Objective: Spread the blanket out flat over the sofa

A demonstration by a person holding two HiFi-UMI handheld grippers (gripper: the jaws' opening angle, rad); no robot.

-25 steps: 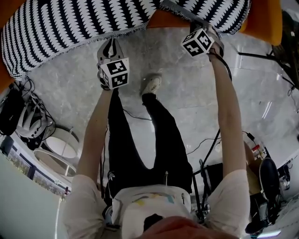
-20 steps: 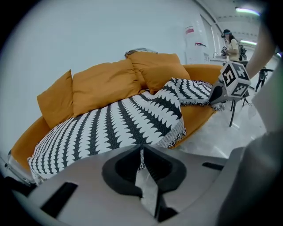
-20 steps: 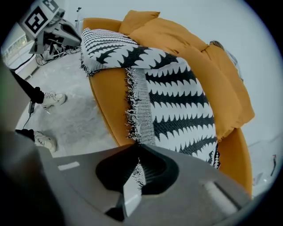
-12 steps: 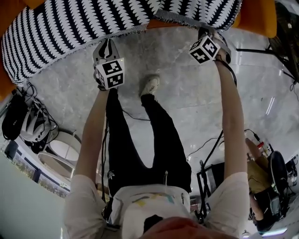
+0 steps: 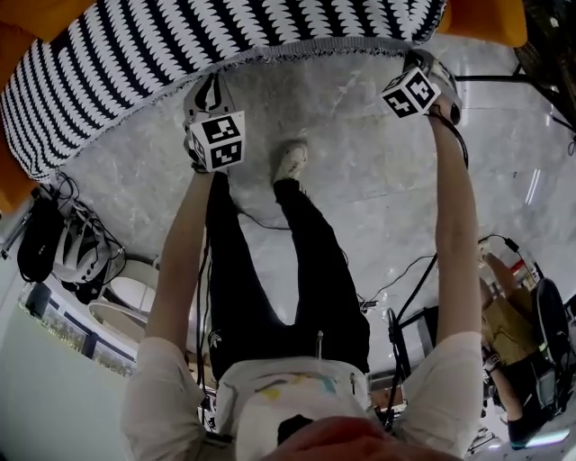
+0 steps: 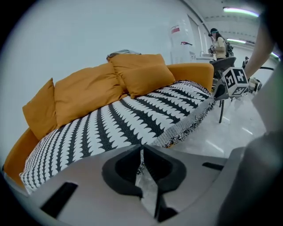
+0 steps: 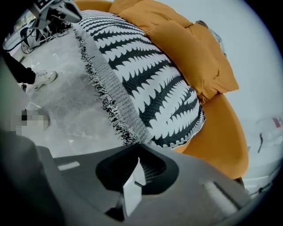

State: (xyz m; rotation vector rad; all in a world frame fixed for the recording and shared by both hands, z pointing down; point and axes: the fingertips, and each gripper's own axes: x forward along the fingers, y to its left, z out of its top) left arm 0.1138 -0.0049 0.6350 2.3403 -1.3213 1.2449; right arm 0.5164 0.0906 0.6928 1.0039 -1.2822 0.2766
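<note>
The right gripper (image 5: 416, 58) is sitting further out to the person's right than a second ago. Its jaws are now clamping shut on the fringed front hem of the blanket (image 5: 171, 49), and that hem is pulling straighter between the two tools. Nearest in, the left gripper (image 5: 209, 90) is pinching the same hem, jaws closed with fringe caught between them, out over the grey floor (image 5: 360, 189). Just beyond, the black-and-white blanket is lying across the seat of the orange sofa (image 5: 490, 20), its edge hanging off the front. It is looking well along: the seat is mostly covered, though bare orange is showing at both ends, and the front edge is waiting to be evened out and released. The head view is cutting off the sofa's back. The left gripper view is picking up the cushions (image 6: 90, 90) standing uncovered behind the blanket, and the right gripper view is showing the blanket's corner stopping short of the sofa's end.
</note>
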